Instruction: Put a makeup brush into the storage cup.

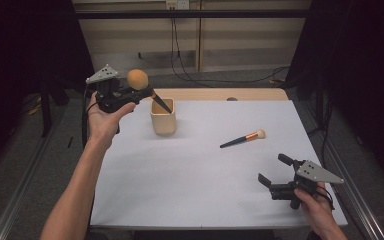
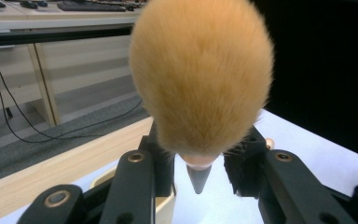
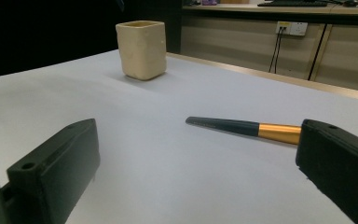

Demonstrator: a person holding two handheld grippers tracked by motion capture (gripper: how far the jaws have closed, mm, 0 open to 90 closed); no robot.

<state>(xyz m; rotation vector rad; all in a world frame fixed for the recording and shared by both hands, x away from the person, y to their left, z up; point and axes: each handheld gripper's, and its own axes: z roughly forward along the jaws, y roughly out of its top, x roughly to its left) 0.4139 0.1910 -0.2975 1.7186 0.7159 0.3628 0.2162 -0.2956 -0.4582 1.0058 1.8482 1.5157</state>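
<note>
My left gripper [image 1: 141, 92] is raised at the table's far left, shut on a large makeup brush [image 1: 138, 79] with a fluffy orange head. Its dark handle slants down into the mouth of a beige square cup [image 1: 163, 120]. In the left gripper view the brush head [image 2: 200, 74] rises between the jaws, with the handle tip [image 2: 199, 179] pointing down over the cup [image 2: 165, 207]. A small brush [image 1: 242, 139] with a dark handle and copper ferrule lies on the white table. My right gripper [image 1: 272, 172] is open near the front right, facing the small brush [image 3: 242, 128] and the cup [image 3: 141, 49].
The white tabletop [image 1: 190, 180] has a wooden strip [image 1: 220, 94] along its far edge. Cables trail on the floor beyond it. Dark curtains hang on both sides.
</note>
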